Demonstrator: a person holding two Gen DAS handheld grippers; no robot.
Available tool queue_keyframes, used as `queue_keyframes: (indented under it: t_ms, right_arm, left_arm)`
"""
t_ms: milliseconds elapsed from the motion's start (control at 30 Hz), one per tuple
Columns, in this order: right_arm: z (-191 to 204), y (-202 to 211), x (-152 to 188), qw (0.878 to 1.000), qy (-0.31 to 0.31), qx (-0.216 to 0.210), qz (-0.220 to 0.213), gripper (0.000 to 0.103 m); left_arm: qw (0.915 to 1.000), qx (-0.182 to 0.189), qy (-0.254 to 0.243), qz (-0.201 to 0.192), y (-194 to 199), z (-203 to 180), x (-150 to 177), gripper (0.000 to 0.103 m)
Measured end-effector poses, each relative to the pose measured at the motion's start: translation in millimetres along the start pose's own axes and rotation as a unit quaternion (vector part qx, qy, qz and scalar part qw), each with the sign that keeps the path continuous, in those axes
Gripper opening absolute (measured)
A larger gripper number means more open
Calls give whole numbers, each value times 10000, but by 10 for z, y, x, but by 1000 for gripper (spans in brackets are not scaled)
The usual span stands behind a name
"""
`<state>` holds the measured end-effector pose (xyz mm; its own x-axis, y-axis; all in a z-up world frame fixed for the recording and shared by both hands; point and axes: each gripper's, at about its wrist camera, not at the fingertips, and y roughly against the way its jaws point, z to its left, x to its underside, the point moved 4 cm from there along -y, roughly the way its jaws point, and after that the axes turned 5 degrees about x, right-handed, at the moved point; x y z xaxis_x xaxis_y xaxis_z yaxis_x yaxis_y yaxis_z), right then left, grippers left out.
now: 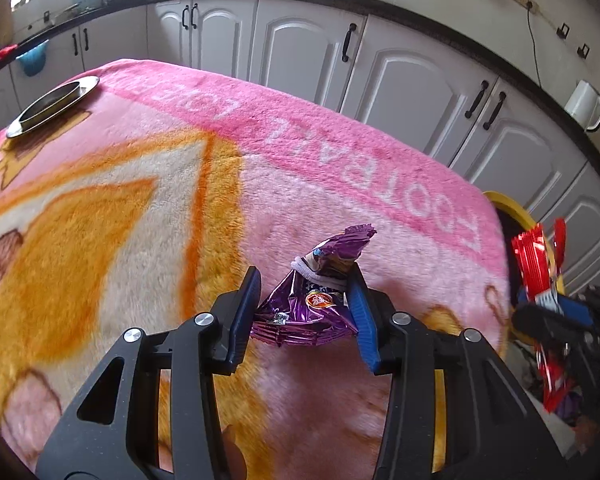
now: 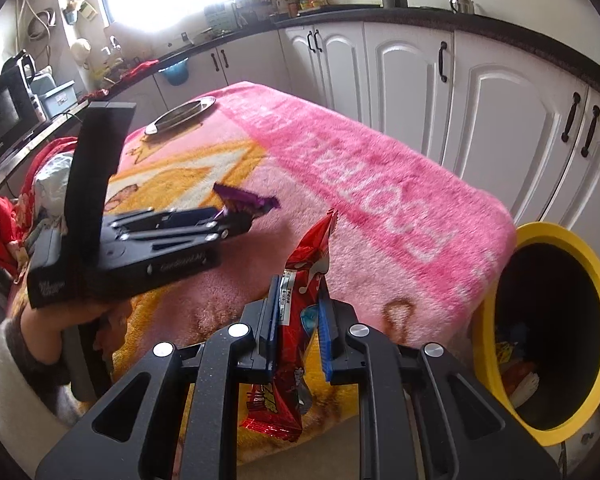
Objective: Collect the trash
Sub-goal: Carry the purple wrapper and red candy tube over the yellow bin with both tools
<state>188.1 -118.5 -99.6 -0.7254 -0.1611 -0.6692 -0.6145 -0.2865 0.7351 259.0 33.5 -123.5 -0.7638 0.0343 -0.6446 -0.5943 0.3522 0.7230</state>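
Observation:
My left gripper [image 1: 305, 280] is shut on a crumpled purple wrapper [image 1: 308, 304] and holds it above the pink blanket [image 1: 340, 152]. In the right wrist view the left gripper [image 2: 236, 216] and its purple wrapper [image 2: 246, 202] show at the left. My right gripper [image 2: 300, 292] is shut on a red snack wrapper [image 2: 300, 320], held upright over the blanket's near edge. The red wrapper [image 1: 534, 264] also shows at the right of the left wrist view. A yellow-rimmed bin [image 2: 548, 332] with trash inside stands at the right, beside the table.
A steel plate [image 1: 54, 106] lies on the blanket's far left corner; it also shows in the right wrist view [image 2: 182, 114]. White kitchen cabinets [image 2: 480, 96] run behind the table. A white jug [image 1: 584, 105] stands on the counter. Clothes [image 2: 4, 216] are piled at the left.

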Motion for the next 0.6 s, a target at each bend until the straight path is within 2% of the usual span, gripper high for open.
queue_keyframes:
  t_ms: [600]
  right_arm:
    - [-666,611,-94,9968,-325,454,-568,16]
  left_arm:
    - [9969,435,-427,-489,349,-849,-194,36]
